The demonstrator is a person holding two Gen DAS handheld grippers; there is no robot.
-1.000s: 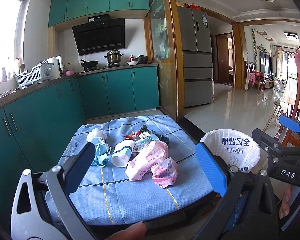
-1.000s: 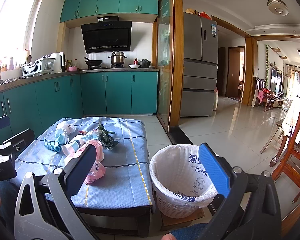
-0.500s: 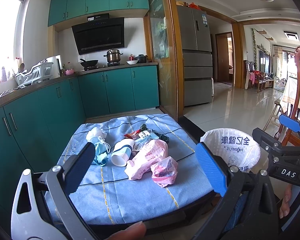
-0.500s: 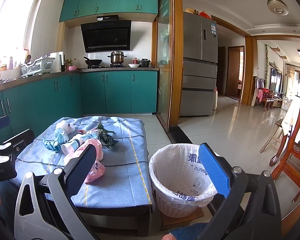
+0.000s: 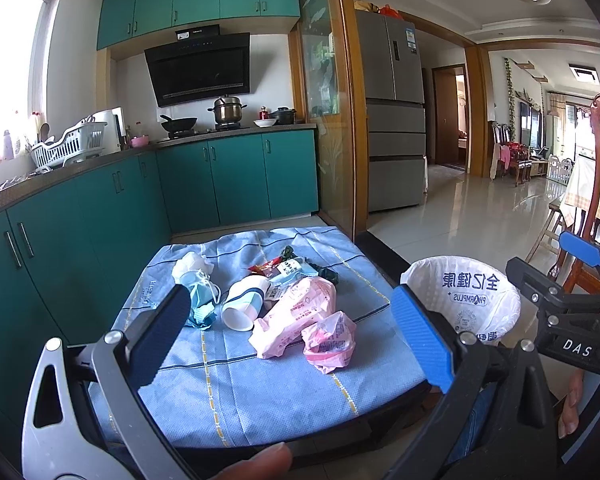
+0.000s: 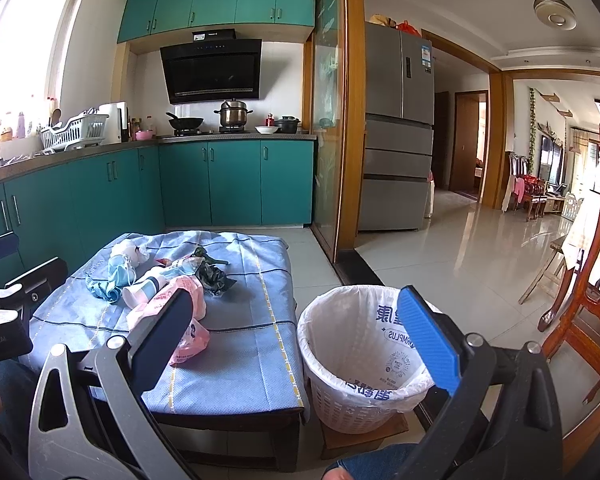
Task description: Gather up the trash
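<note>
Trash lies on a low table with a blue cloth point(image 5: 260, 392): a small pink packet point(image 5: 329, 341), a long pink wrapper point(image 5: 296, 316), a paper cup point(image 5: 242, 306) on its side, a blue face mask point(image 5: 199, 300), white crumpled tissue point(image 5: 190, 265) and dark wrappers point(image 6: 212, 274). A white lined bin point(image 6: 360, 344) stands on the floor right of the table; it also shows in the left wrist view point(image 5: 466, 300). My left gripper point(image 5: 292, 334) is open and empty, held before the table's near edge. My right gripper point(image 6: 296, 332) is open and empty, near the bin.
Teal kitchen cabinets point(image 5: 112, 216) run along the left and back. A wooden chair point(image 6: 592, 280) stands at the far right. A fridge point(image 6: 400, 128) stands behind a wooden door frame. Tiled floor point(image 6: 460, 248) stretches to the right.
</note>
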